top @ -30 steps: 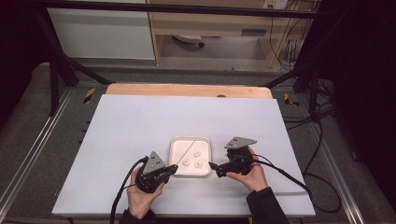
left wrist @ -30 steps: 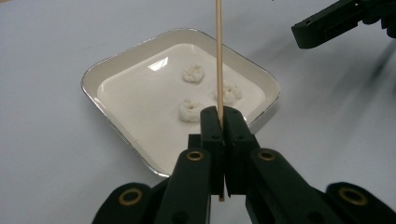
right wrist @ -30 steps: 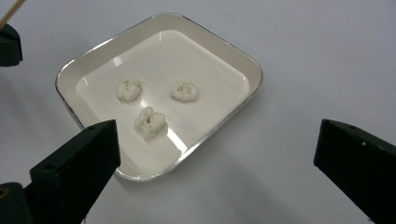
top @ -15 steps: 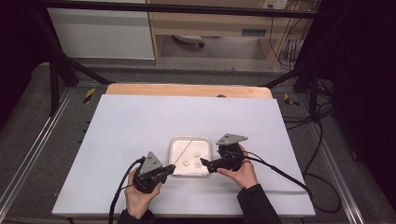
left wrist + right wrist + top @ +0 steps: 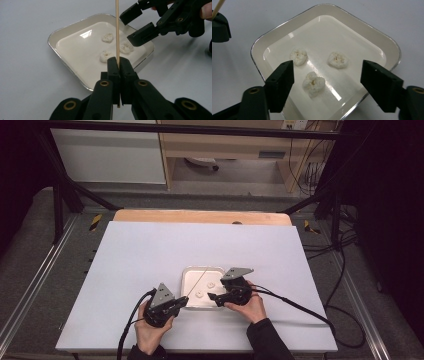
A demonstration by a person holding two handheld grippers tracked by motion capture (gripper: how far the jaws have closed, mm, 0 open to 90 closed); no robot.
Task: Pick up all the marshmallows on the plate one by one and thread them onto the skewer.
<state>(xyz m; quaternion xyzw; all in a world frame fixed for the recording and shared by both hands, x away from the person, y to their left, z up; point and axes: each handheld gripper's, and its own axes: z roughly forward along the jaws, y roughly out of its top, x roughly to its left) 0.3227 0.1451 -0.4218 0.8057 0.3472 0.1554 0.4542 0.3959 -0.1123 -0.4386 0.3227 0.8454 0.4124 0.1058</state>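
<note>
— White table (image 5: 150, 260), what sits on it?
— One tray (image 5: 192, 275) with three puffs (image 5: 313, 83).
— And the claws?
— Left claw (image 5: 117, 62) pinches a stick (image 5: 116, 30). Right claw (image 5: 327, 82) has been closing over the puffs, nothing pinched.

Tray near the front of the table, grippers either side

We've got the tray (image 5: 189, 276) sitting on the table (image 5: 150, 250) with three puffy pieces (image 5: 313, 83) in it. Our left gripper (image 5: 182, 301) is just left of it, the skewer (image 5: 117, 30) slanting over the tray; our right gripper (image 5: 216, 296) hangs over its right edge.
</note>
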